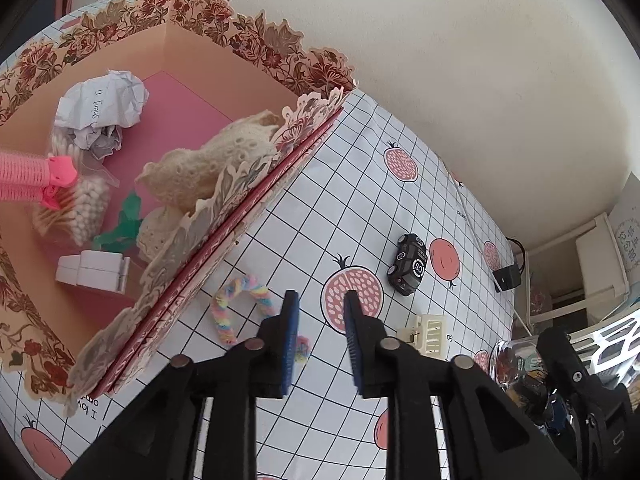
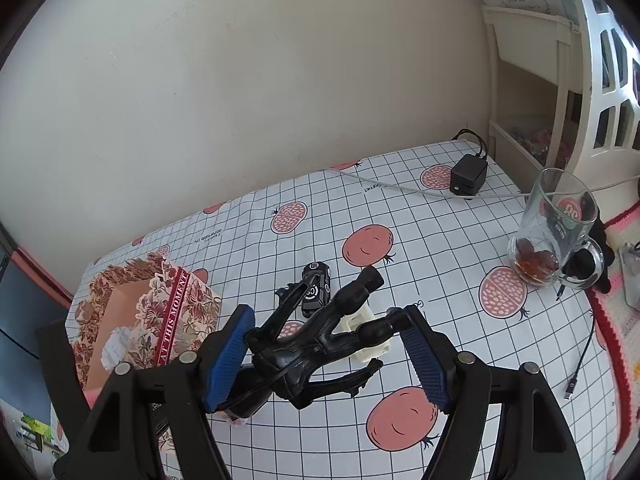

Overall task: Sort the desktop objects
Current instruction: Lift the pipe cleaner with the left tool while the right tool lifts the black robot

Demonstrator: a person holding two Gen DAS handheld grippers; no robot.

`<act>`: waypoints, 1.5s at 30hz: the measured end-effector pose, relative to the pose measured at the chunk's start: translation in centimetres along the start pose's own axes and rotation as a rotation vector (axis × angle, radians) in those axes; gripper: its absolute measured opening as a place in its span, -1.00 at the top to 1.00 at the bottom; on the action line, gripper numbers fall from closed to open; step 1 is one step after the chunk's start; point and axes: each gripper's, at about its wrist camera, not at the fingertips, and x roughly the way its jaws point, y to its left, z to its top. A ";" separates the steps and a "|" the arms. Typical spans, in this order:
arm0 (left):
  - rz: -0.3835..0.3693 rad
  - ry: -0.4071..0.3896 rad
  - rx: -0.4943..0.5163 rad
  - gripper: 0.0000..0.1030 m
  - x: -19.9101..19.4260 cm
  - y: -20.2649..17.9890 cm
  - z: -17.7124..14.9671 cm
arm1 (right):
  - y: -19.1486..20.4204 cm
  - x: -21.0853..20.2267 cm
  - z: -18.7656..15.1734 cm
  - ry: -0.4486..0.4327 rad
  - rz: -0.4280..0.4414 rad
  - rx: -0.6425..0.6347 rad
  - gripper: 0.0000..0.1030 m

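Observation:
A floral cardboard box [image 1: 248,46] stands at the left and holds crumpled paper [image 1: 102,106], cotton swabs, a pink hair roller [image 1: 36,180], lace cloth and a white block. It also shows in the right wrist view [image 2: 176,312]. My left gripper [image 1: 320,308] is open and empty above a rainbow braided loop [image 1: 240,304] on the tablecloth. A black toy car [image 1: 410,270] and a cream hair clip [image 1: 428,334] lie beyond. My right gripper [image 2: 326,340] is open; the left gripper's black body [image 2: 320,344] sits between its fingers, hiding part of the car [image 2: 316,290] and clip [image 2: 372,350].
A glass mug [image 2: 556,228] with brown liquid stands at the right. A black power adapter [image 2: 466,176] with a white cable lies at the table's back near the wall. A black cable [image 2: 580,364] lies at the right by a crocheted mat. White shelves stand beyond.

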 end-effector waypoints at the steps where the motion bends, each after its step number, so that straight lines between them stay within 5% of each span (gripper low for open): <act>1: -0.007 0.006 0.013 0.07 -0.1 -0.1 0.1 | -0.1 0.1 0.0 0.006 0.001 0.002 -0.50; 3: -0.002 0.017 0.068 -0.10 -0.3 -0.8 0.4 | -0.5 0.3 0.0 0.011 0.006 0.009 -0.50; 7: 0.026 0.027 0.159 -0.10 0.1 -1.6 0.2 | -1.3 0.2 0.2 0.007 0.003 0.025 -0.50; 16: 0.073 0.178 0.100 -0.09 5.3 0.2 -2.2 | -2.8 -0.3 0.8 0.006 0.022 0.065 -0.50; 21: 0.111 0.137 0.126 -0.05 5.4 0.2 -2.6 | -3.2 -0.1 0.9 0.012 0.024 0.079 -0.50; 28: 0.218 0.100 0.190 0.40 5.4 -0.3 -3.2 | -3.1 0.3 0.8 0.024 0.019 0.073 -0.50; 34: 0.277 0.068 0.240 0.56 5.4 -0.7 -3.7 | -2.8 0.8 0.5 0.040 0.012 0.062 -0.50; 39: 0.175 0.090 0.151 0.62 4.7 -0.2 -3.1 | -2.8 0.8 0.4 0.041 0.012 0.059 -0.50; 45: 0.029 0.008 0.170 0.64 0.3 -3.0 -1.9 | -2.6 -0.7 0.9 0.000 0.031 0.068 -0.50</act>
